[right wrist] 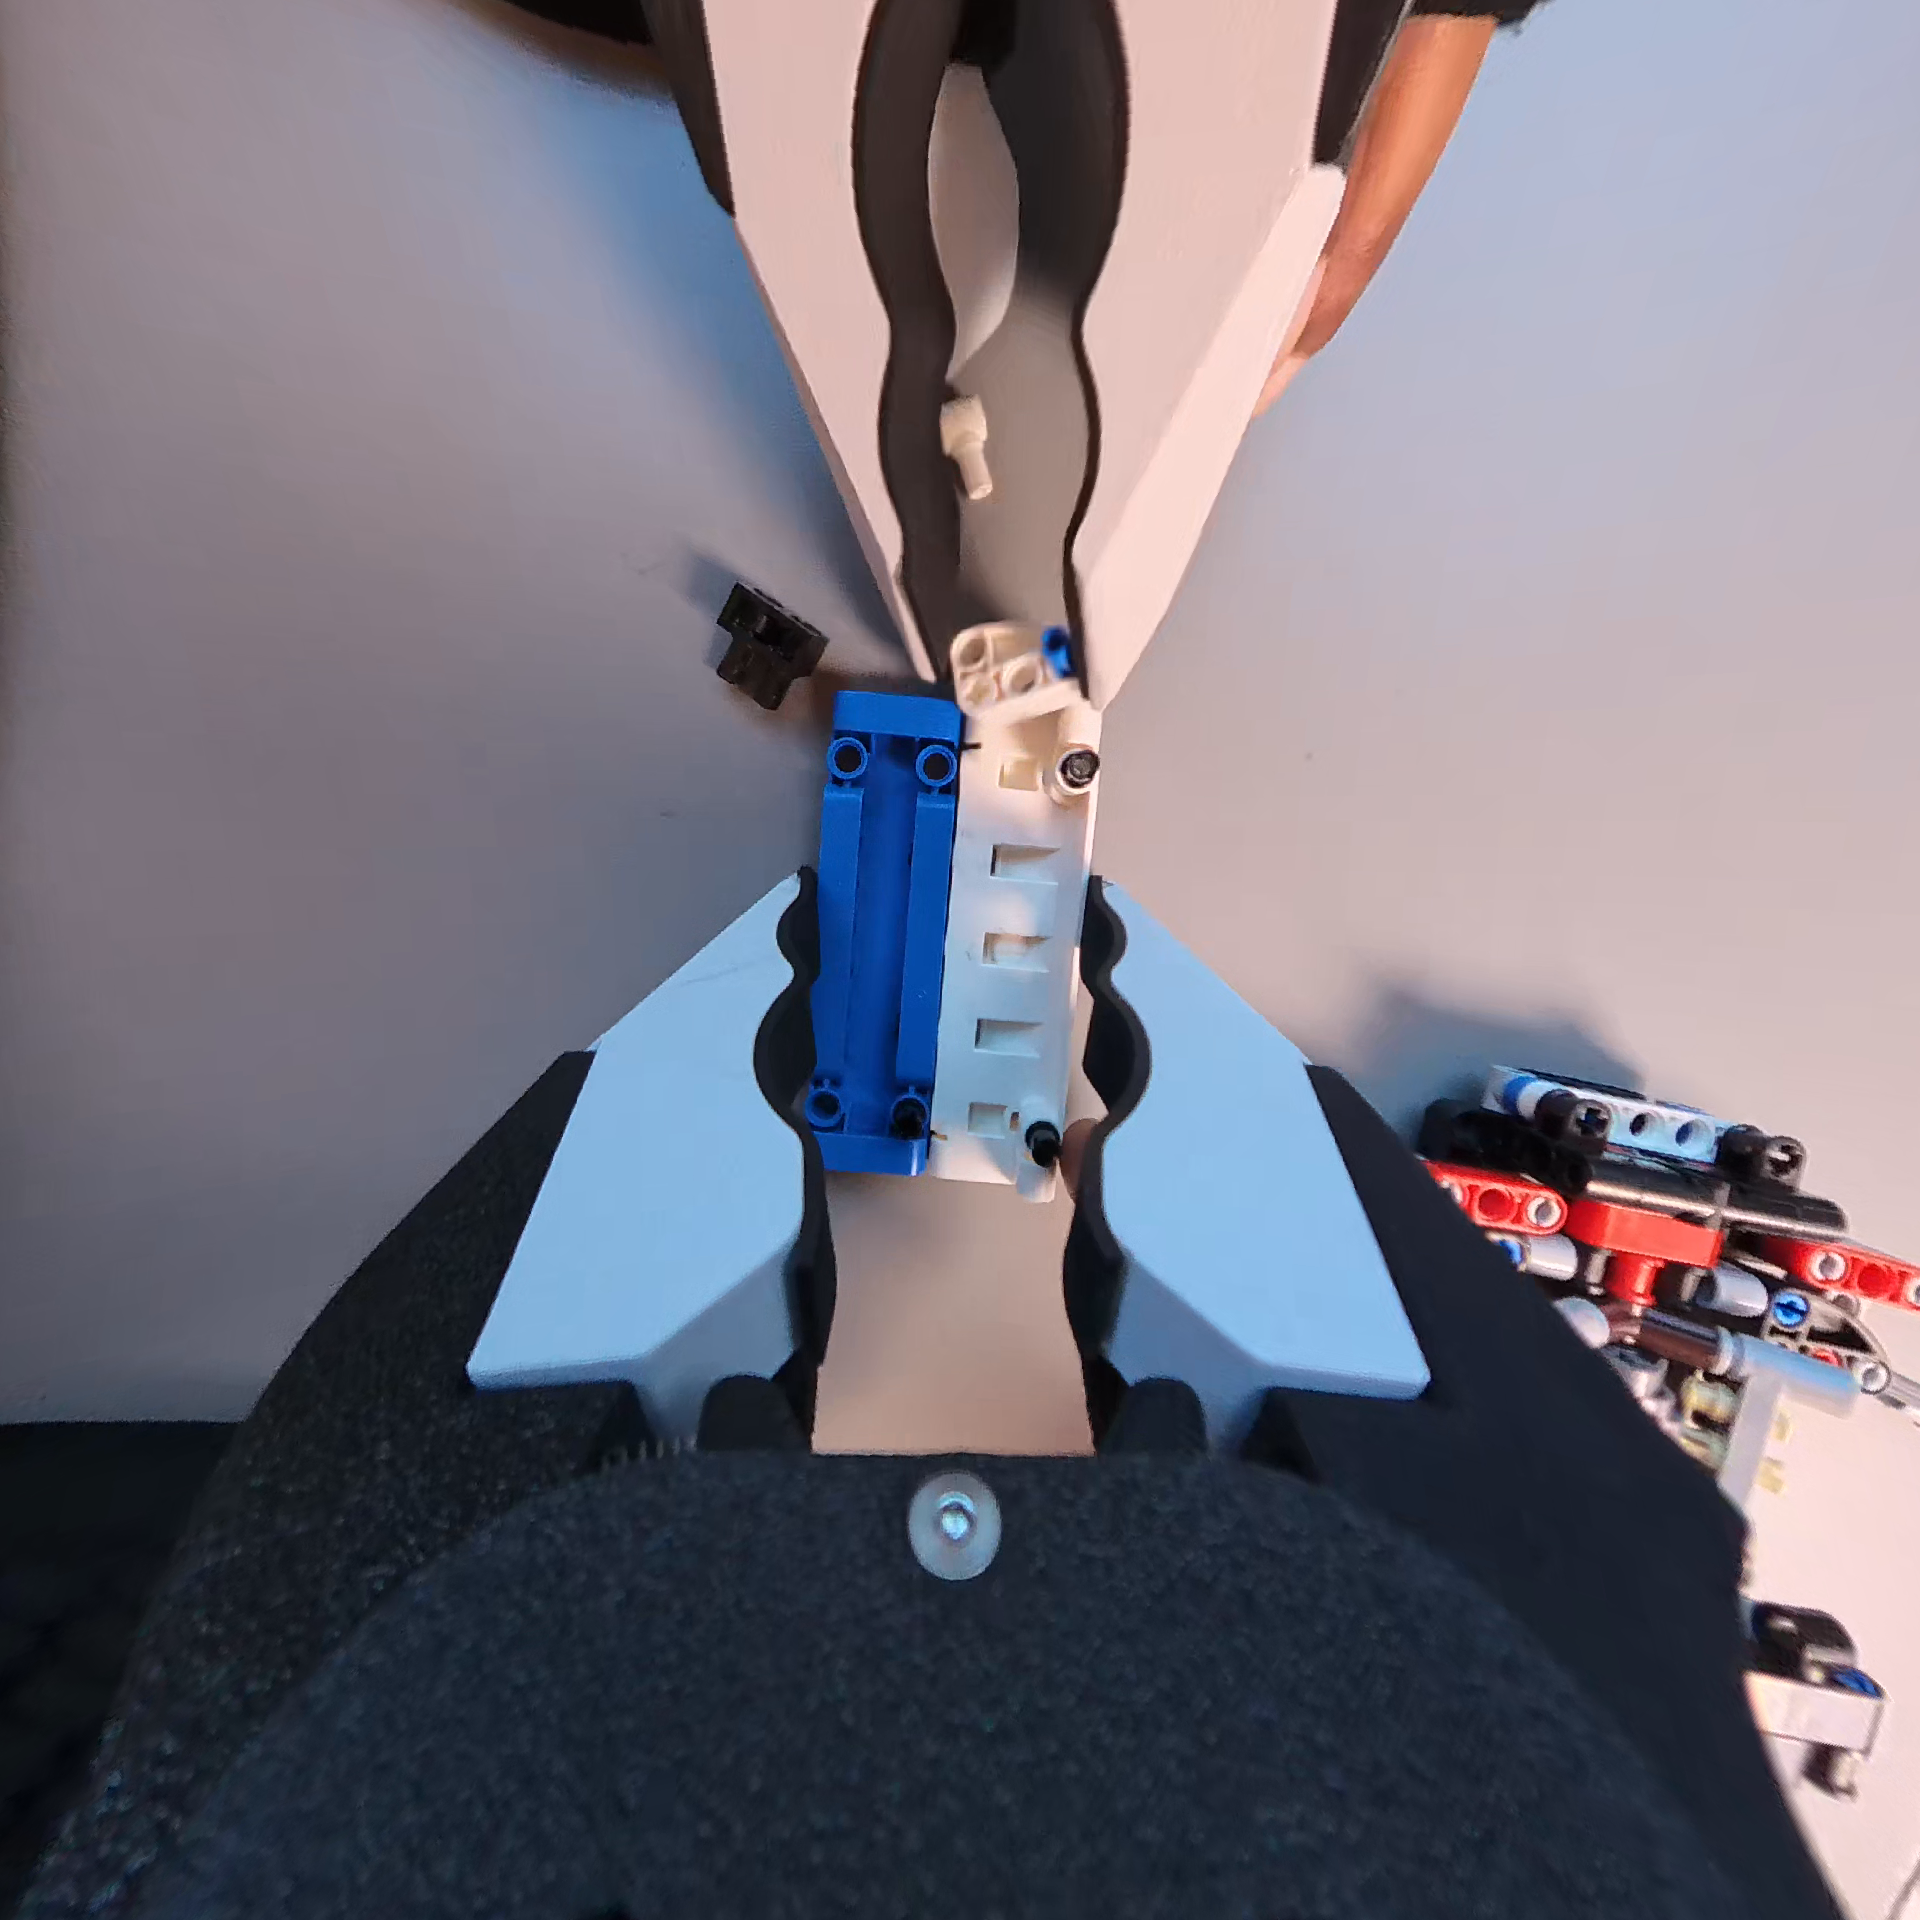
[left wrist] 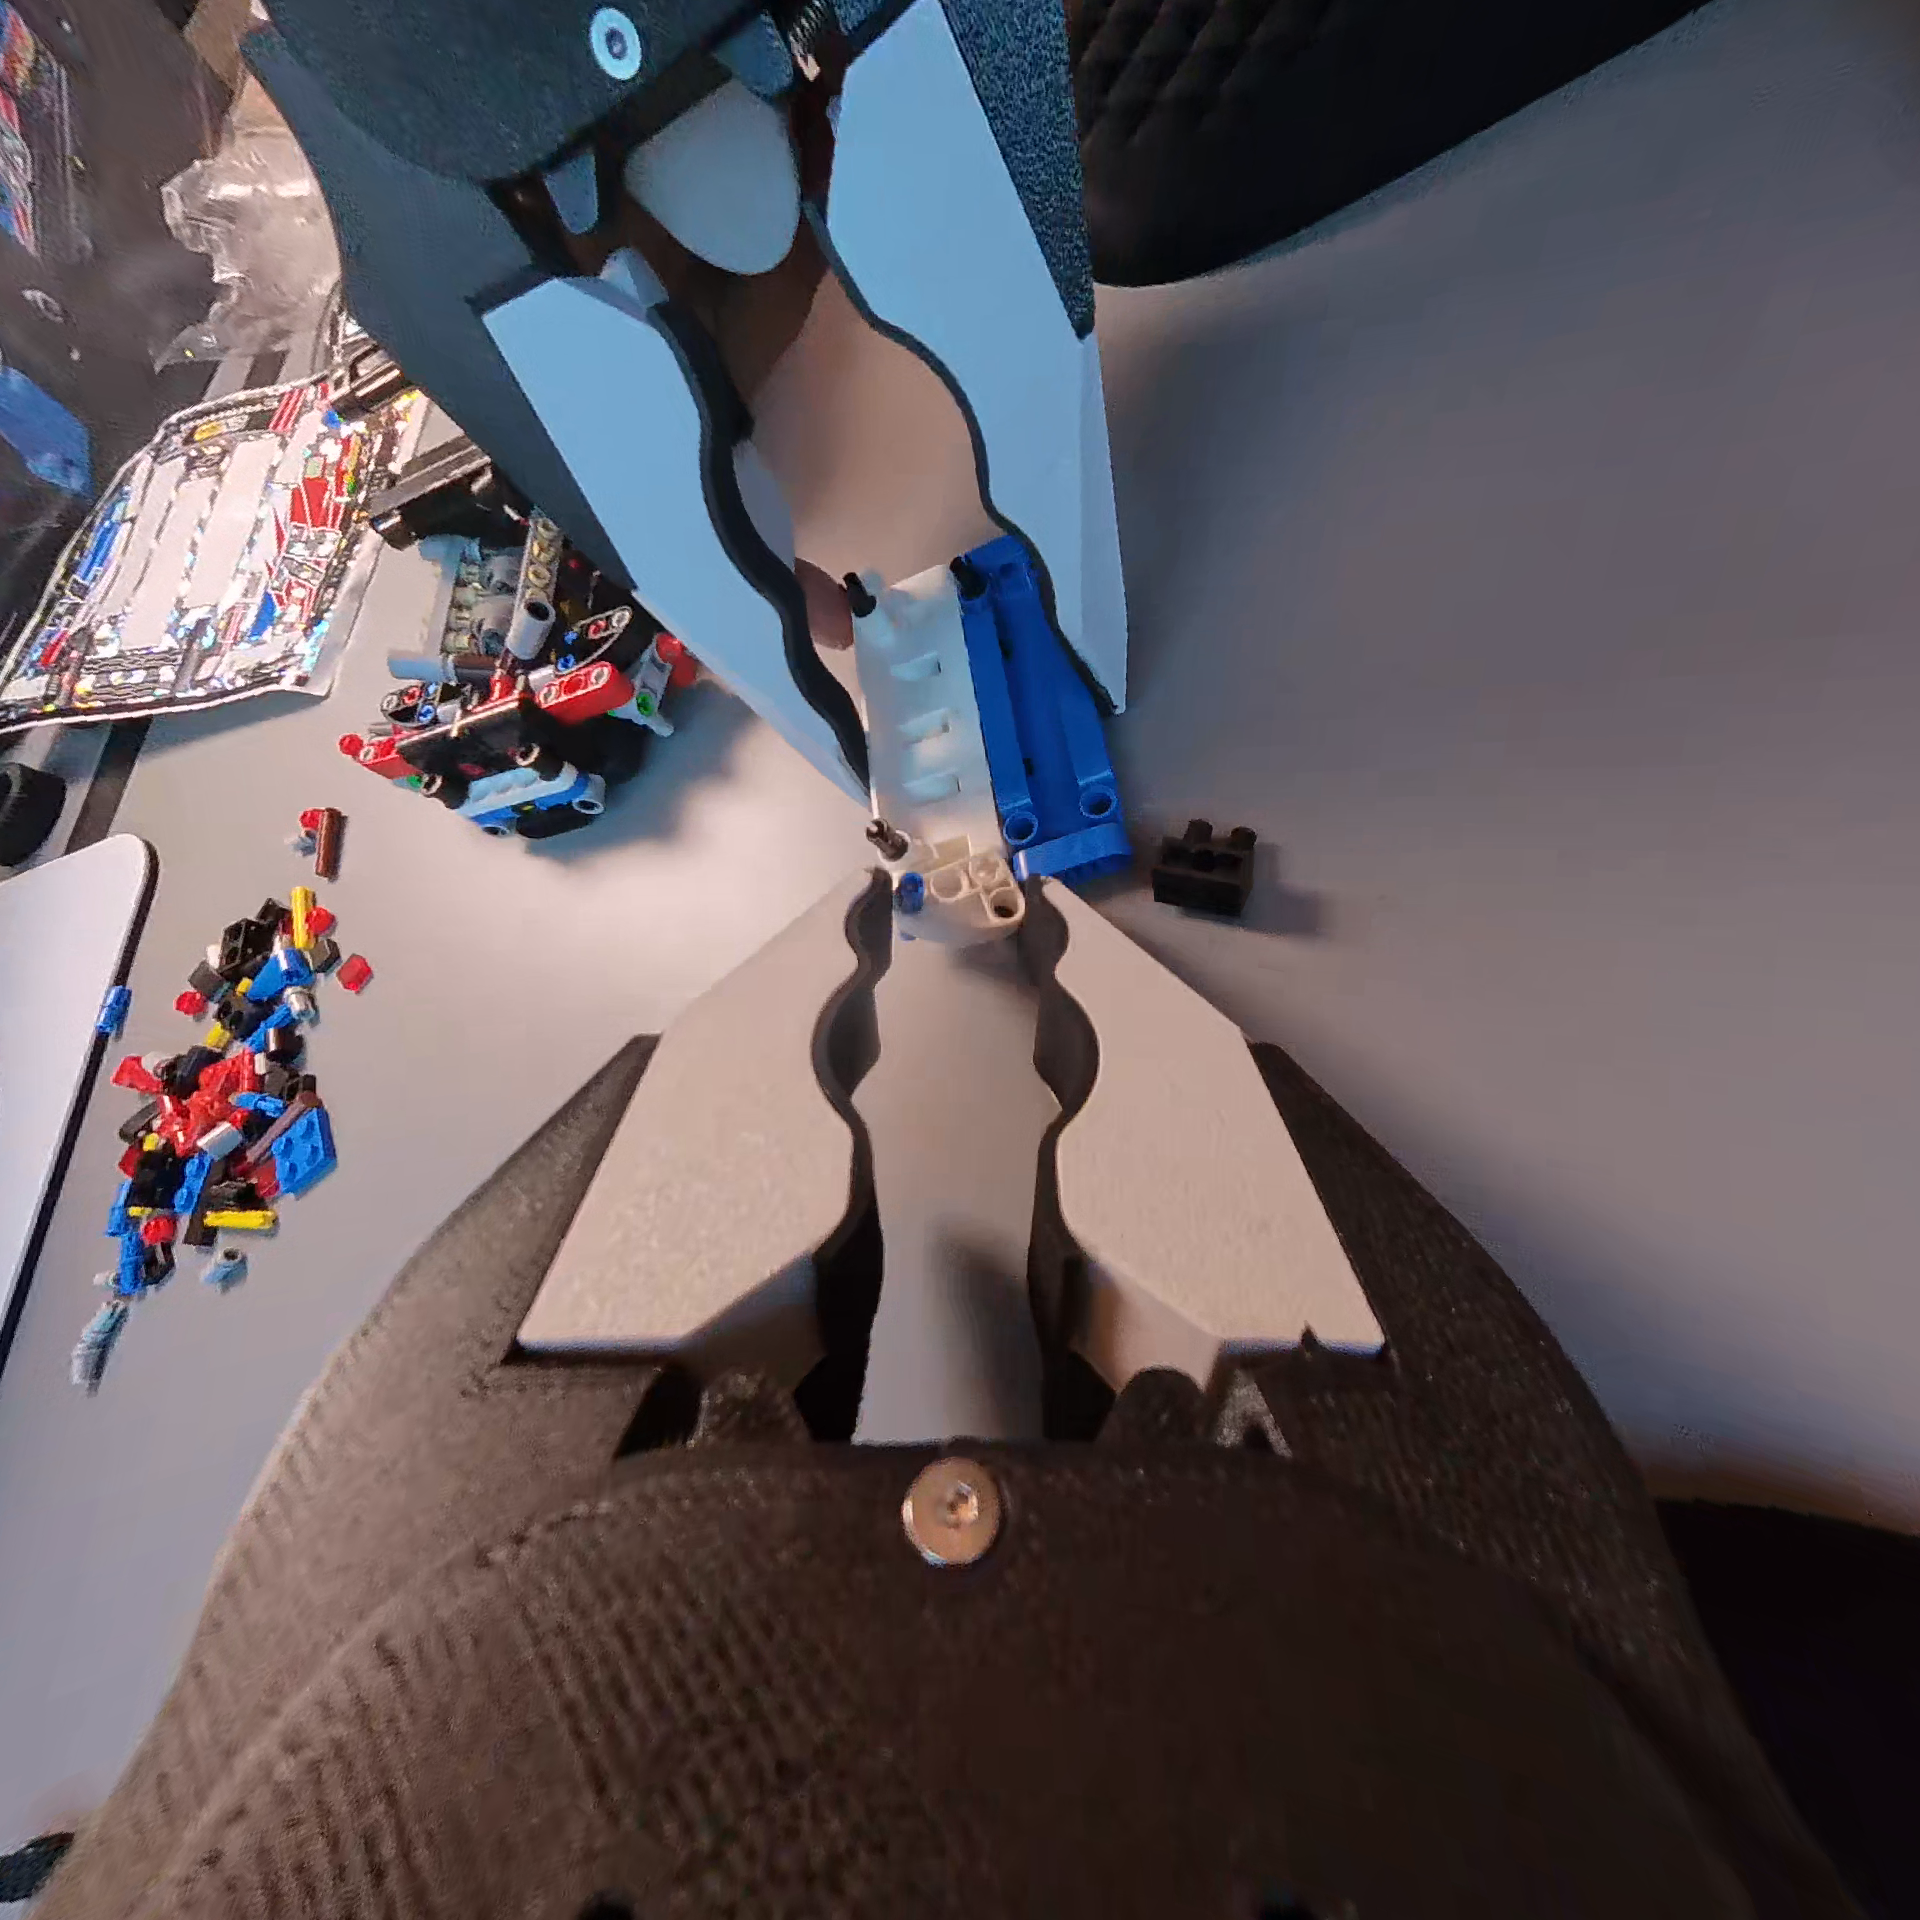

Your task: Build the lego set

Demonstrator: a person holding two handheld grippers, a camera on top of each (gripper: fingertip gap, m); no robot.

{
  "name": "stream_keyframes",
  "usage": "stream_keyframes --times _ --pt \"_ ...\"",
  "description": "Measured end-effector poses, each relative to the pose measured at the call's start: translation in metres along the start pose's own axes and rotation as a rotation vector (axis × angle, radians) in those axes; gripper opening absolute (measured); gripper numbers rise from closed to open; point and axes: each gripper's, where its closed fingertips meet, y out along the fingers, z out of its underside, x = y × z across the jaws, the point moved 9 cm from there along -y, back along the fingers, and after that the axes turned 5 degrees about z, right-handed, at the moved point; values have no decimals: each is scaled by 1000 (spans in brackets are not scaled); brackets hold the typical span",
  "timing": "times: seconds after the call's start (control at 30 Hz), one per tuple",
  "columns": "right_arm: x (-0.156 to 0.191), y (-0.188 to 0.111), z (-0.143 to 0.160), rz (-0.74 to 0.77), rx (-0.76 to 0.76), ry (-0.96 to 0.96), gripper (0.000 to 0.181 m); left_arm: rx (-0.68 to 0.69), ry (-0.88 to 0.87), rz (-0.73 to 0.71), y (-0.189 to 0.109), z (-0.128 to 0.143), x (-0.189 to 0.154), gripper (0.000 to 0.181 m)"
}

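Observation:
A blue panel joined side by side to a white panel with black pins is held between the fingers of my right gripper. My left gripper faces it and is shut on a small white connector with a blue pin, which touches the end of the white panel. In the left wrist view the right gripper comes in from above with the blue panel. In the right wrist view the left gripper comes in from above with the connector.
A small black brick lies on the grey table beside the panels, also seen in the right wrist view. A partly built model, a pile of loose pieces, a sticker sheet and a small white pin lie around. Less than 4 cm separates the two grippers' tips.

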Motion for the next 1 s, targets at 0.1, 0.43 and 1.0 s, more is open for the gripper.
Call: stream_keyframes --times 0.1,0.43,1.0 --pt "0 0 1 -5 -13 -7 49 20 -43 29 -5 8 1 23" --pt "0 0 4 -8 -50 1 49 119 -391 120 -13 15 9 34" --pt "-3 1 5 2 -85 8 49 187 -486 270 -3 3 24 22"
